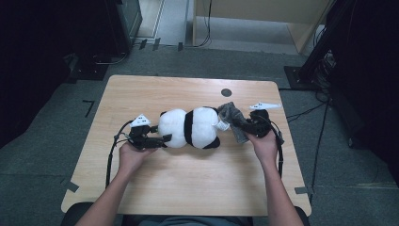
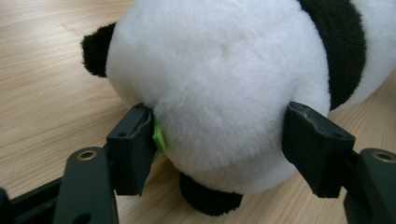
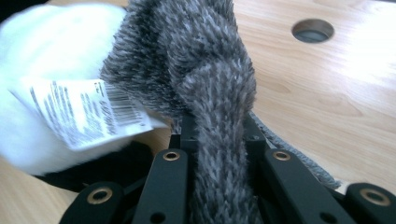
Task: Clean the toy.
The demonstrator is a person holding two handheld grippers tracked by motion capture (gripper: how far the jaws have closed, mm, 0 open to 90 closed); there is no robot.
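Holding the panda [image 1: 190, 128] at both ends, we seem to be dressing or undressing it with the grey sock [image 1: 234, 120], though which of the two we cannot tell. Our left gripper [image 1: 157, 140] has its jaws standing on either side of the toy's round white head; in the left gripper view the pads [image 2: 135, 149] rest against the fur, the plush bulging between them, so we read this as a grip on the panda [image 2: 219, 88], probably to keep it from sliding while the other end is worked. Our right gripper [image 1: 251, 125] is closed tight on the sock [image 3: 219, 140], which runs as a bunched strip between the jaws and up over the toy's rear. Pinching the knit in a narrow fold gives a firm hold on a soft, stretchy thing. The panda lies on its side across the middle of the table [image 1: 188, 183], head toward our left, rear toward our right. It is white and fluffy, with a black band around the body, black ears and black limbs. A printed tag [image 3: 84, 112] with a barcode hangs from its rear, just beside the sock. A round hole [image 1: 226, 92] sits in the tabletop beyond the toy.
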